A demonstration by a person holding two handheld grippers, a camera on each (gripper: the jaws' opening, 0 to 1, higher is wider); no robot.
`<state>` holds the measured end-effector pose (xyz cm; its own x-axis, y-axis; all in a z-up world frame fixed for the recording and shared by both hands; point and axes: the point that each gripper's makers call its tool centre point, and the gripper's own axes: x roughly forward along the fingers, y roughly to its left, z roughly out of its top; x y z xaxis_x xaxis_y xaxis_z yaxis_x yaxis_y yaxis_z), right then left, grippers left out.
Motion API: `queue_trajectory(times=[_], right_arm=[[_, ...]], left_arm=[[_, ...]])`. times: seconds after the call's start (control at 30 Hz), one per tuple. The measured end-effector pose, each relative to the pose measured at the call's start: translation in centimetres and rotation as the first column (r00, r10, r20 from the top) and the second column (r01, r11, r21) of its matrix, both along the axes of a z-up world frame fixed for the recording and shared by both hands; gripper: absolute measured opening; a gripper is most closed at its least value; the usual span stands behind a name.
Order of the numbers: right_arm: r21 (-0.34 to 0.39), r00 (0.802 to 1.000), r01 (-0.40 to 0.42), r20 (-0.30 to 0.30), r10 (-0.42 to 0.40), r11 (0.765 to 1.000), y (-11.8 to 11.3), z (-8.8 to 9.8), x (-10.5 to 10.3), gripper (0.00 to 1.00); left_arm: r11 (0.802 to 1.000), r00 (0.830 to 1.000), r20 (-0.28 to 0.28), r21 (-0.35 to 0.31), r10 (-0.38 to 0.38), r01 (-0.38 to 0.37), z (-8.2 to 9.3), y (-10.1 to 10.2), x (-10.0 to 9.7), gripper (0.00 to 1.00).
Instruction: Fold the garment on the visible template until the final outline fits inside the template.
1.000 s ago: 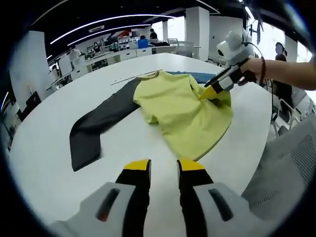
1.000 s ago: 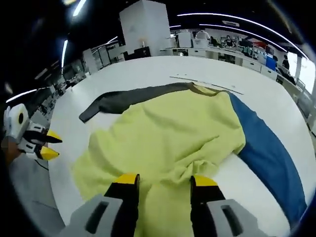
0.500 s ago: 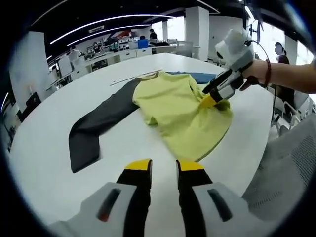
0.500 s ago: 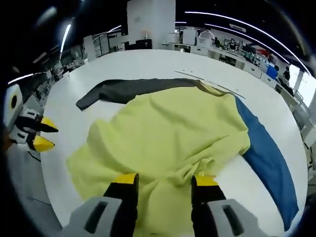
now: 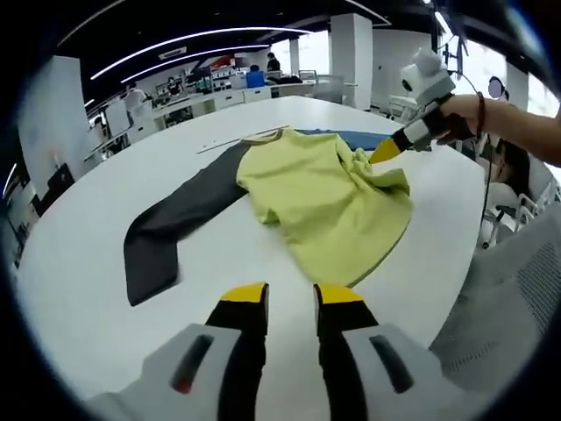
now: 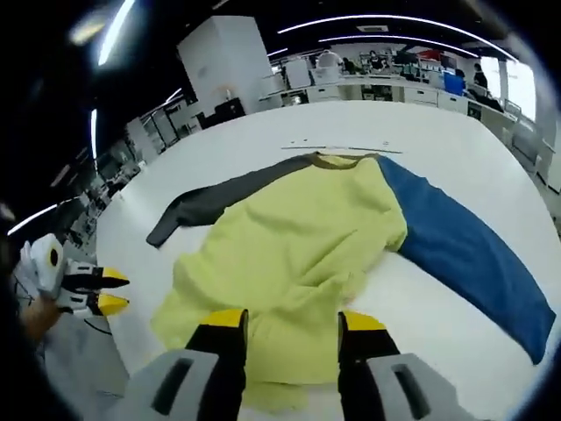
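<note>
**Left gripper view: shirt spread on white table**

Shirt (image 5: 329, 206) lies on the table (image 5: 79, 289), yellow body rumpled, grey sleeve (image 5: 166, 228) stretched out, blue sleeve (image 6: 465, 254) opposite. Left gripper (image 5: 290, 296) hovers off the hem, jaws slightly parted, holding nothing. Right gripper (image 6: 290, 321) hangs above the yellow cloth, jaws apart, gripping nothing.

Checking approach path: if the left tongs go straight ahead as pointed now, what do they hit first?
Bare white table first, then likely the near hem of the yellow shirt body. The left tongs look open; their height above the table is unclear.
</note>
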<state>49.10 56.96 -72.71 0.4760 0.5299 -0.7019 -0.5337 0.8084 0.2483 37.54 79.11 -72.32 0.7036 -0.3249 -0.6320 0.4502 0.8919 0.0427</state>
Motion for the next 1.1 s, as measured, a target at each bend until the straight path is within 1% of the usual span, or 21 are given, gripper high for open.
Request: queue_trajectory(times=[0.13, 0.2, 0.3, 0.37, 0.47, 0.57, 0.67, 0.8, 0.93, 0.97, 1.0, 1.1], right_arm=[[0.009, 0.999, 0.036, -0.017, -0.036, 0.999, -2.0, -0.6, 0.1, 0.36], [0.014, 0.999, 0.045, -0.015, -0.045, 0.999, -2.7, -0.8, 0.2, 0.33], [0.020, 0.999, 0.043, -0.029, -0.042, 0.999, -3.1, -1.2, 0.1, 0.27], [0.002, 0.999, 0.029, -0.027, -0.029, 1.000, -3.3, -1.6, 0.0, 0.27], [-0.044, 1.000, 0.003, -0.020, -0.003, 0.999, -3.6, -2.2, -0.3, 0.24], [-0.060, 1.000, -0.009, -0.026, 0.008, 0.998, -3.3, -2.7, -0.9, 0.23], [-0.090, 0.999, -0.033, -0.024, 0.031, 0.995, -3.1, -3.0, -1.3, 0.21], [-0.164, 0.999, -0.043, -0.023, 0.040, 0.985, -3.4, -3.7, -1.7, 0.20], [-0.188, 0.998, -0.052, -0.026, 0.048, 0.981, -3.2, -4.3, -2.1, 0.18], [-0.189, 0.999, -0.051, -0.026, 0.047, 0.981, -3.1, -4.3, -2.1, 0.17], [-0.190, 0.999, -0.049, -0.025, 0.045, 0.981, -3.1, -4.4, -2.2, 0.17], [-0.200, 0.999, -0.037, -0.014, 0.035, 0.979, -3.0, -4.5, -2.2, 0.17]], left_arm=[[1.000, 1.000, -0.005, -0.004, -0.007, 0.007, 0.0, -0.3, 0.0, 0.18], [1.000, 1.000, -0.005, -0.004, -0.011, 0.011, 0.0, -0.5, 0.1, 0.18], [1.000, 1.000, -0.011, -0.011, -0.016, 0.016, -0.2, -1.0, 0.2, 0.18], [1.000, 1.000, -0.016, -0.009, -0.013, 0.012, -0.4, -1.2, 0.3, 0.18], [1.000, 1.000, -0.020, -0.017, -0.007, 0.007, -0.7, -1.6, 0.5, 0.17], [1.000, 1.000, -0.029, -0.012, 0.000, 0.000, -1.1, -1.9, 0.7, 0.16], [1.000, 0.999, -0.045, -0.022, 0.017, -0.018, -1.4, -2.2, 0.8, 0.15], [1.000, 0.998, -0.064, 0.015, 0.011, -0.010, -2.1, -2.7, 0.8, 0.14], [1.000, 0.996, -0.091, 0.010, 0.027, -0.027, -2.8, -3.0, 1.0, 0.13], [0.999, 0.995, -0.097, 0.019, 0.027, -0.025, -3.0, -3.0, 1.0, 0.13], [0.999, 0.995, -0.093, 0.039, 0.021, -0.017, -3.1, -3.1, 1.0, 0.13], [0.999, 0.996, -0.089, 0.048, 0.014, -0.009, -3.3, -3.4, 1.1, 0.12]])
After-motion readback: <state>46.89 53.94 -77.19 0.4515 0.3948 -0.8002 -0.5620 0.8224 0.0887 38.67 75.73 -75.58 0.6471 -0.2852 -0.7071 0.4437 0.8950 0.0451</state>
